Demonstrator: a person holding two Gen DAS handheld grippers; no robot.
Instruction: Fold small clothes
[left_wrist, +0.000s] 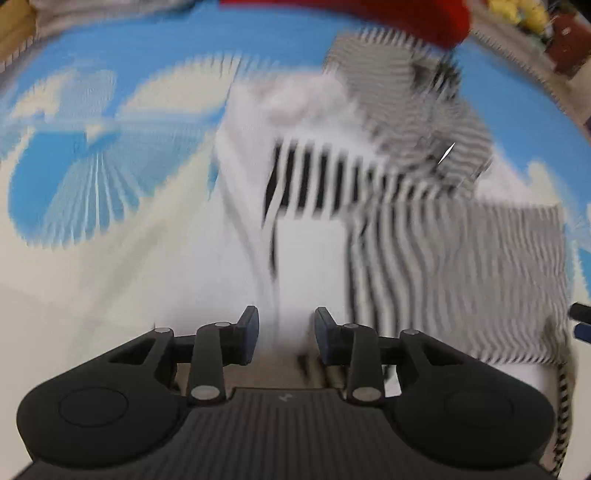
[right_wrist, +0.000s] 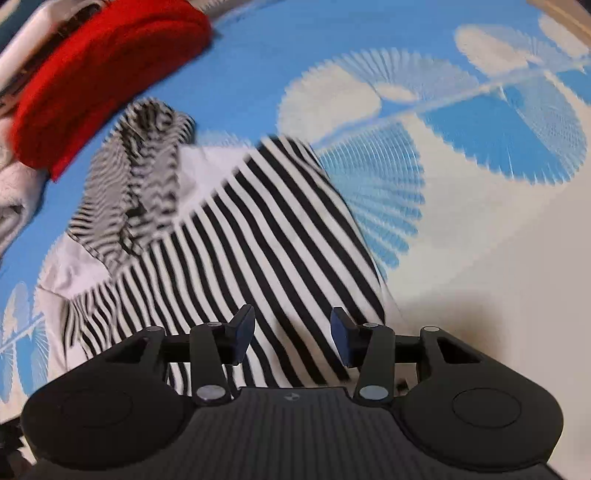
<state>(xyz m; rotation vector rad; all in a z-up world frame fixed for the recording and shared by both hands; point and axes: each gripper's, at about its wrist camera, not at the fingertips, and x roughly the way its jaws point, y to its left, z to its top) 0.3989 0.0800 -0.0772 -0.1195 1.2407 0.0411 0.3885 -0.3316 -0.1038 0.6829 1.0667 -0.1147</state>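
Striped garment motion-blurred; red cloth cut off

A small garment of black-and-white stripes, with plain white panels at its edges, lies on a bright blue bed sheet printed with cream fan-shaped leaf motifs. A crumpled piece of finely striped black-and-white cloth (its lines much thinner, reading almost grey) sits on the garment. A solid red fuzzy cloth lies nearby. Both handheld tools are matte black with dark blue finger pads.
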